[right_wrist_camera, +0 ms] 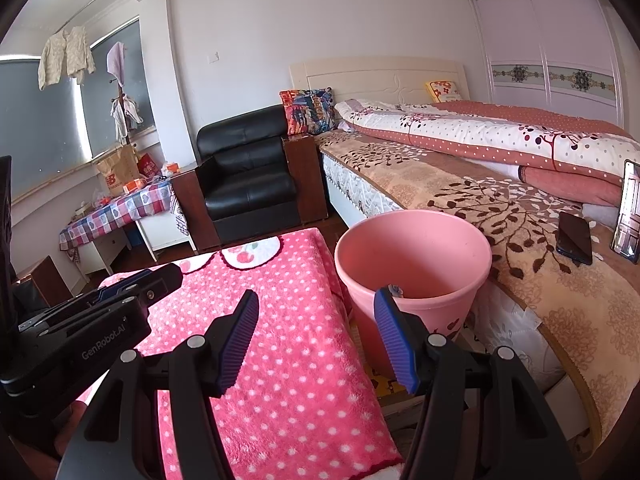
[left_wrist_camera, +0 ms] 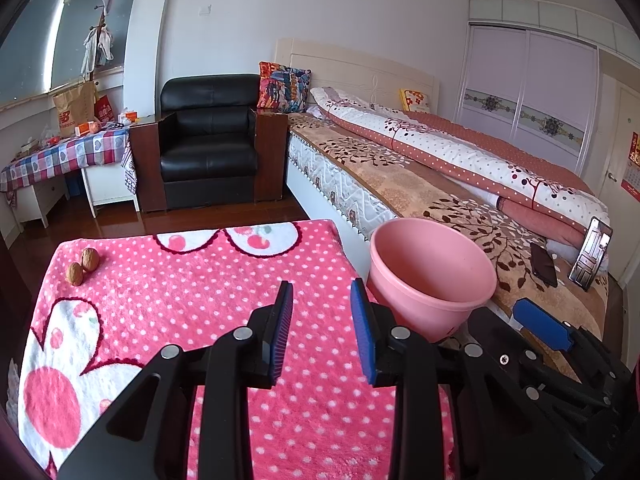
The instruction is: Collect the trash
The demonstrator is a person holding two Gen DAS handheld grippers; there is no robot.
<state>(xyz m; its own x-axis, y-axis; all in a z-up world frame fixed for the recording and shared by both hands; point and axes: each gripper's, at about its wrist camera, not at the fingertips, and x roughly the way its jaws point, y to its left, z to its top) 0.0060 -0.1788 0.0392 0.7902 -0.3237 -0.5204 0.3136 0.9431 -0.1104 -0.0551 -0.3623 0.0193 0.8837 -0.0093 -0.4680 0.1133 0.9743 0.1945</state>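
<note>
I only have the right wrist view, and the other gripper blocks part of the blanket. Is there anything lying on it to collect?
Observer: Yes, two walnuts lie near the far left corner of the pink dotted blanket.
Operator: Are they apart?
Observer: No, they touch, side by side.
Operator: Is anything held on that side?
Observer: No, the left gripper is open, with nothing between its fingers.

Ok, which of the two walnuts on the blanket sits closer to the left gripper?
The lower walnut, nearer the blanket's left edge; the other walnut touches it farther back.
</note>
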